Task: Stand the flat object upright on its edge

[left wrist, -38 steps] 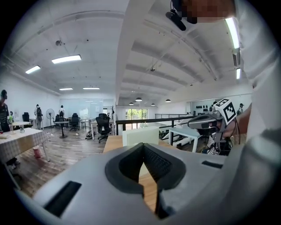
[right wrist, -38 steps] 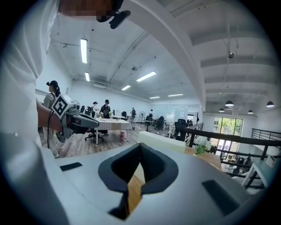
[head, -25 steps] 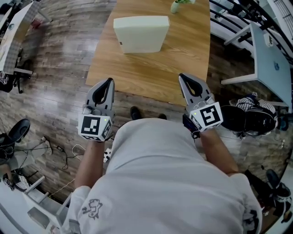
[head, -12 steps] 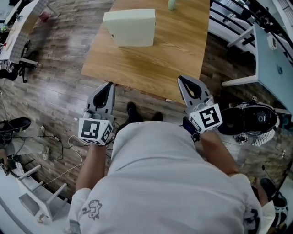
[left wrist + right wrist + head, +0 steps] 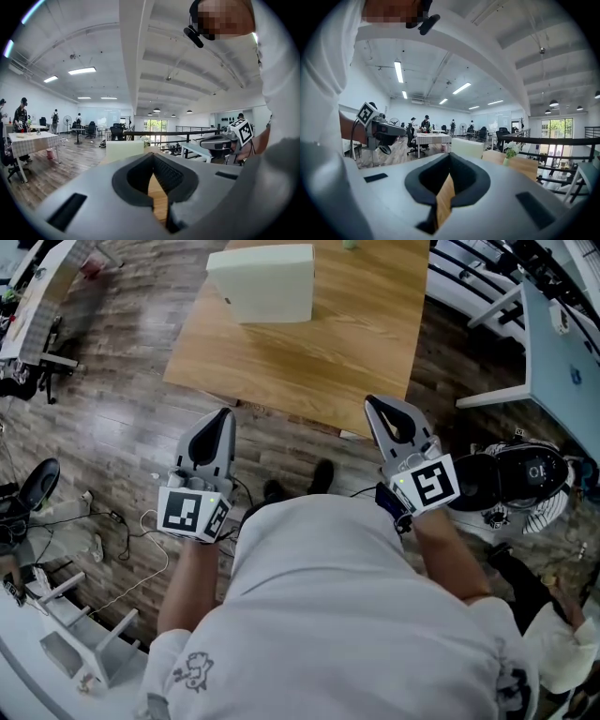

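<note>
Approach stage, I'd say: left claw (image 5: 222, 416) and right claw (image 5: 375, 404) clenched, empty, short of the table (image 5: 319, 362). White flat object (image 5: 262, 282) well ahead; next, reach and open.

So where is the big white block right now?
In the head view, the white block sits on the wooden table, near its left edge at the top of the picture, ahead of the left gripper and not touching it.

Block (image 5: 262, 282): pale cream, rectangular, thick, with rounded corners. It rests on the wooden table (image 5: 309, 362), toward the far left part. Whether it is upright or flat cannot be determined.
</note>
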The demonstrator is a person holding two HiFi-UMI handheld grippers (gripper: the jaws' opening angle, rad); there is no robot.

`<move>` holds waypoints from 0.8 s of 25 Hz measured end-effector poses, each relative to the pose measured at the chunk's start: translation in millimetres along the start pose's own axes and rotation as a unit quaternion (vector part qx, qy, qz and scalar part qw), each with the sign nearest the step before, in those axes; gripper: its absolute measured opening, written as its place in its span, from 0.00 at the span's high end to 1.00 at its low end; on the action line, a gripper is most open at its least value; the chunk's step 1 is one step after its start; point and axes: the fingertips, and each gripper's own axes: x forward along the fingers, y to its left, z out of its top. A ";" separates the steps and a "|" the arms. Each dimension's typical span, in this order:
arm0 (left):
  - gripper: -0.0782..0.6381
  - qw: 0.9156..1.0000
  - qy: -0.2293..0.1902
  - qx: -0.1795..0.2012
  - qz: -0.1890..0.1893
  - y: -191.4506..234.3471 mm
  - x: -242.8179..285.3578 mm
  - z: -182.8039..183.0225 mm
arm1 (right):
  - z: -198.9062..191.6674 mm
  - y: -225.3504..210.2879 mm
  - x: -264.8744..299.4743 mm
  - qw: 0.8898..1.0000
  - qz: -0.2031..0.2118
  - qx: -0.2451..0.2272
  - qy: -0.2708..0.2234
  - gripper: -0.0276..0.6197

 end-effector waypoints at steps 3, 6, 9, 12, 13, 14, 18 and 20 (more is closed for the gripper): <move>0.88 1.000 -0.006 -0.002 -0.012 -1.4 -8.9 -2.0 | 4.6 11.2 -6.8 1.000 -0.009 -0.001 0.001 0.95; 0.88 1.000 -0.008 0.000 -0.024 0.4 -26.2 -0.7 | 11.2 30.2 -12.6 1.000 -0.015 0.003 0.003 0.95; 0.88 0.999 -0.010 0.002 -0.030 10.3 -50.0 2.6 | 20.7 54.6 -14.2 1.000 -0.019 0.002 0.001 0.95; 0.88 0.999 -0.012 0.000 -0.032 18.4 -75.7 1.7 | 26.7 79.3 -16.4 1.000 -0.025 -0.001 -0.006 0.95; 0.88 0.999 -0.013 0.001 -0.034 18.4 -83.3 0.8 | 27.9 86.5 -18.8 1.000 -0.028 -0.001 -0.008 0.95; 0.88 0.999 -0.014 0.003 -0.038 18.0 -90.0 0.3 | 29.4 93.1 -21.1 0.999 -0.031 -0.002 -0.011 0.95; 0.88 0.999 -0.020 0.006 -0.051 18.4 -117.6 -0.7 | 35.3 123.7 -28.4 0.999 -0.040 -0.007 -0.018 0.95; 0.88 0.998 -0.021 0.003 -0.056 19.6 -131.9 -2.3 | 37.7 140.6 -31.6 0.999 -0.042 -0.009 -0.020 0.95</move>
